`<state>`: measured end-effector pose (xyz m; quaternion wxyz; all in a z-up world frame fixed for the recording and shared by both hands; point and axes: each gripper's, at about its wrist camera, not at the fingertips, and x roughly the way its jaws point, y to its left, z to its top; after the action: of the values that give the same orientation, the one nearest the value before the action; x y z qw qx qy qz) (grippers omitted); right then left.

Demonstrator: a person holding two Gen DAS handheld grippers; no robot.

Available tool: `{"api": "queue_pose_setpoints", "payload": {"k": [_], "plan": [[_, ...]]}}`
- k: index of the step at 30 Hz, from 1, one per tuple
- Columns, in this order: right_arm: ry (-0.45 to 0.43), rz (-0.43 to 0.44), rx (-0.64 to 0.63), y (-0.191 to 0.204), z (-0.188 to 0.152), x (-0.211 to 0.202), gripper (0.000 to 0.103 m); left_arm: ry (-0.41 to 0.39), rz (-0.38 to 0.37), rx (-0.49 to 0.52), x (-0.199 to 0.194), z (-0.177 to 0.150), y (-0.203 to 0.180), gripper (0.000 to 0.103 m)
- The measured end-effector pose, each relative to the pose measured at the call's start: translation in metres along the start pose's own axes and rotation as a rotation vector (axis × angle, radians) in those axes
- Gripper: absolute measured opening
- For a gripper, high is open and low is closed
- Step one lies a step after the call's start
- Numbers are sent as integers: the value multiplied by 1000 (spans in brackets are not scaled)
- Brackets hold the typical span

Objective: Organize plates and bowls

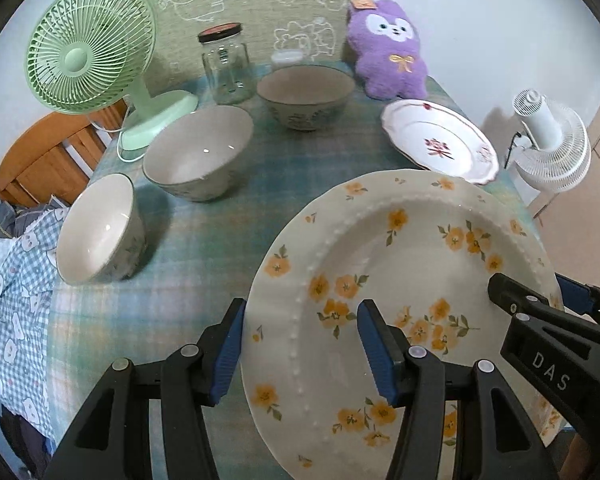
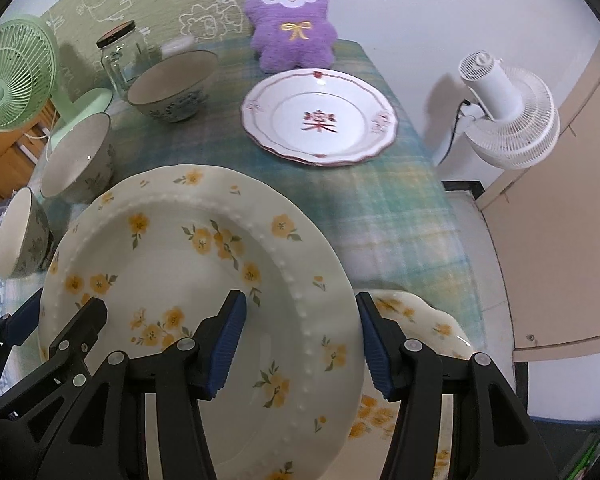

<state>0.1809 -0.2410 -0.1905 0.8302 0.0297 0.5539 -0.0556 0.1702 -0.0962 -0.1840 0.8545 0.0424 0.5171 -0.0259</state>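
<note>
A cream plate with yellow flowers [image 1: 400,280] [image 2: 204,280] is held up, tilted, above the table. My left gripper [image 1: 300,352] straddles its left rim, jaws shut on it. My right gripper [image 2: 300,344] straddles its right rim, jaws shut on it. A second yellow-flower plate [image 2: 424,320] lies on the table under the right gripper. A white plate with red trim [image 1: 440,140] [image 2: 320,120] lies further back. Three bowls stand at the left: a small one [image 1: 100,232] [image 2: 20,236], a middle one [image 1: 198,152] [image 2: 78,156], a large one [image 1: 304,92] [image 2: 172,84].
A green fan [image 1: 84,60] [image 2: 12,80], a glass jar [image 1: 226,64] [image 2: 122,56] and a purple plush [image 1: 388,48] [image 2: 292,20] stand at the table's back. A white fan [image 1: 552,144] [image 2: 508,120] stands off the right edge. A wooden chair [image 1: 40,156] is left.
</note>
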Motion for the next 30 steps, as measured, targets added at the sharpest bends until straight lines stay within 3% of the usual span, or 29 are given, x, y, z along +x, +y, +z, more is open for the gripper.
{"api": "queue_pose_setpoints", "payload": {"k": [16, 30], "plan": [[23, -19, -6, -94, -51, 0, 59, 57, -17, 11, -4, -58, -90, 57], [36, -11, -42, -112, -78, 13, 59, 86, 20, -16, 9, -80, -112, 57]]}}
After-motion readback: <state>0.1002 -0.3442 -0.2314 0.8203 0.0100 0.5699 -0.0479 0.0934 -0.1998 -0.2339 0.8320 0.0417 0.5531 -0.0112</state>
